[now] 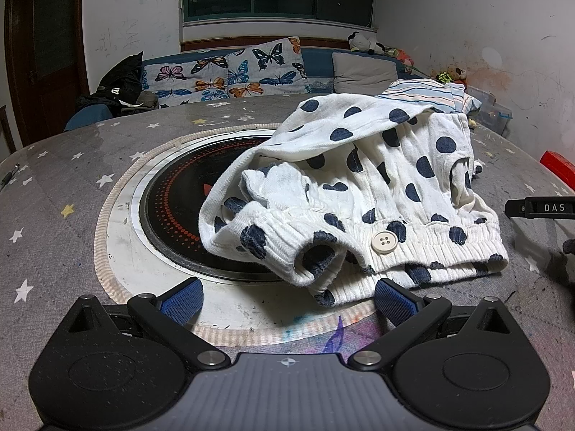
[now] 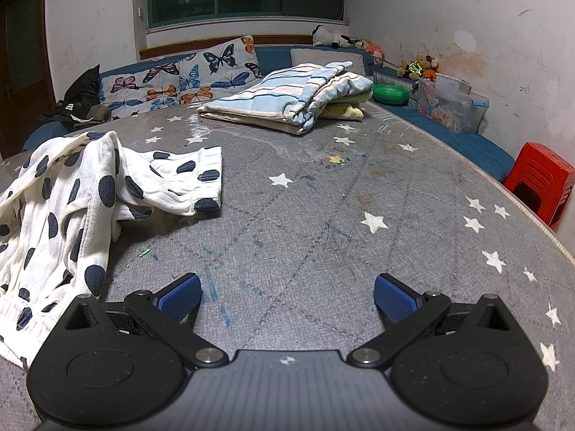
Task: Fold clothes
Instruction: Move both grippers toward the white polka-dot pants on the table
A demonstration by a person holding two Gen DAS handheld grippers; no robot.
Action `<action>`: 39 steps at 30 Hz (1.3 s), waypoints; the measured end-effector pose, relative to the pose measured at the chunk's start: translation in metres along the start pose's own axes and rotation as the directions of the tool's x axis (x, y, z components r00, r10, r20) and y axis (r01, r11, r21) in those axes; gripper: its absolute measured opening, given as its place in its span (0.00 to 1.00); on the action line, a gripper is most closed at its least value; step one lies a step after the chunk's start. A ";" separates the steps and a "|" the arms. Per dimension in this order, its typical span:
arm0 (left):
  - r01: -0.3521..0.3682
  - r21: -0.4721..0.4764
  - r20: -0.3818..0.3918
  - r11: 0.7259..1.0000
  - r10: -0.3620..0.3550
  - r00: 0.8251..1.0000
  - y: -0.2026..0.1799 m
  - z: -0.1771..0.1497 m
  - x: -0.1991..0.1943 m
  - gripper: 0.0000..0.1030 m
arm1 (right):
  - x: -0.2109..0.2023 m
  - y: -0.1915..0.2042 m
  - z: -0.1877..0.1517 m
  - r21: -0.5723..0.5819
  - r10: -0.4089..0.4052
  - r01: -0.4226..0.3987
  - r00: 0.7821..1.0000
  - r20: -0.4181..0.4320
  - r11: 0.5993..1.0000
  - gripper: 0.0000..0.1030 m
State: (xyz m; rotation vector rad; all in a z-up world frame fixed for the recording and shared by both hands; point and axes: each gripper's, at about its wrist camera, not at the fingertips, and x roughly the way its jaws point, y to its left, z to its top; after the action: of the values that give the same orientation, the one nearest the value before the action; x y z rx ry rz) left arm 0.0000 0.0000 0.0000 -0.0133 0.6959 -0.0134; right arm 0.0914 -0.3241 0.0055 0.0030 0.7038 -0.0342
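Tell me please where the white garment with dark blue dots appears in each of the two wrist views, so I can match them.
Left wrist view: the dotted garment lies crumpled at centre and right, partly over the round black plate set in the table.
Right wrist view: the dotted garment lies at the left edge, one part spread toward the centre.
Shared landmark: the butterfly cushions under the window.

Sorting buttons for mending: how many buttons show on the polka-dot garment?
1: a white button on the ribbed band of the polka-dot garment, on its near edge. Others may be hidden in the crumpled folds.
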 end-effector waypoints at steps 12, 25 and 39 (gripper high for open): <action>0.001 0.000 0.000 1.000 -0.001 1.000 0.001 0.000 0.000 1.00 | -0.006 0.003 -0.003 -0.003 0.015 -0.015 1.000 -0.001 1.000 1.00; -0.018 -0.005 -0.009 1.000 0.018 1.000 -0.004 0.001 -0.002 1.00 | -0.027 0.009 -0.016 -0.033 0.039 -0.039 0.999 -0.002 0.999 1.00; -0.010 -0.007 -0.020 1.000 0.009 1.000 -0.011 -0.004 -0.015 1.00 | -0.045 0.019 -0.029 -0.057 0.095 -0.094 0.996 0.000 0.994 1.00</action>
State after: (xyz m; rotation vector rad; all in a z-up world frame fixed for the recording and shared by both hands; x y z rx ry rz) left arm -0.0144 -0.0108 0.0070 -0.0163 0.7158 -0.0021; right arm 0.0387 -0.3031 0.0127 -0.0179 0.7012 0.0765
